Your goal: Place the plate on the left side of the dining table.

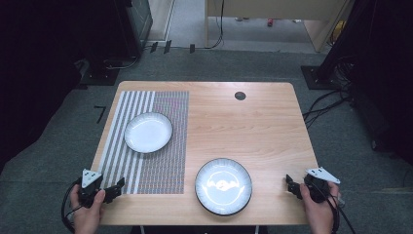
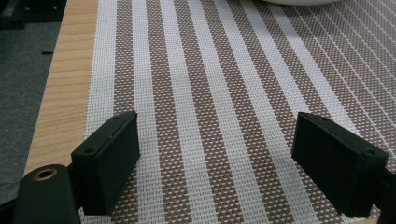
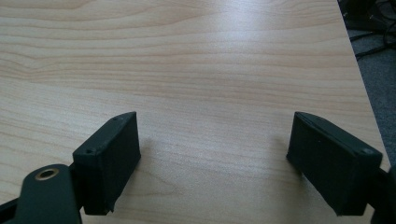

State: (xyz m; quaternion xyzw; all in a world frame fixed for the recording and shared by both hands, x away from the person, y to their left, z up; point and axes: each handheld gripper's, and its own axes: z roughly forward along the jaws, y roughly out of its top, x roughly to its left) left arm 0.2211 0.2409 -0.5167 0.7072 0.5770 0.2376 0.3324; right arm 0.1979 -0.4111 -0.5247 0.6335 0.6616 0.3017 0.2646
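Plates: in the high view, one plate [image 1: 148, 132] lies empty on the mat [image 1: 160, 170], the other plate [image 1: 223, 186] empty on the table [image 1: 258, 126]. In the left gripper view, your left gripper [image 2: 217, 154] is spread wide above the mat [image 2: 219, 93]. In the right gripper view, your right gripper [image 3: 215, 156] is spread wide above bare table [image 3: 187, 60].

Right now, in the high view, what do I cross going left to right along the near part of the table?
Left gripper → placemat → near plate → bare table → right gripper.
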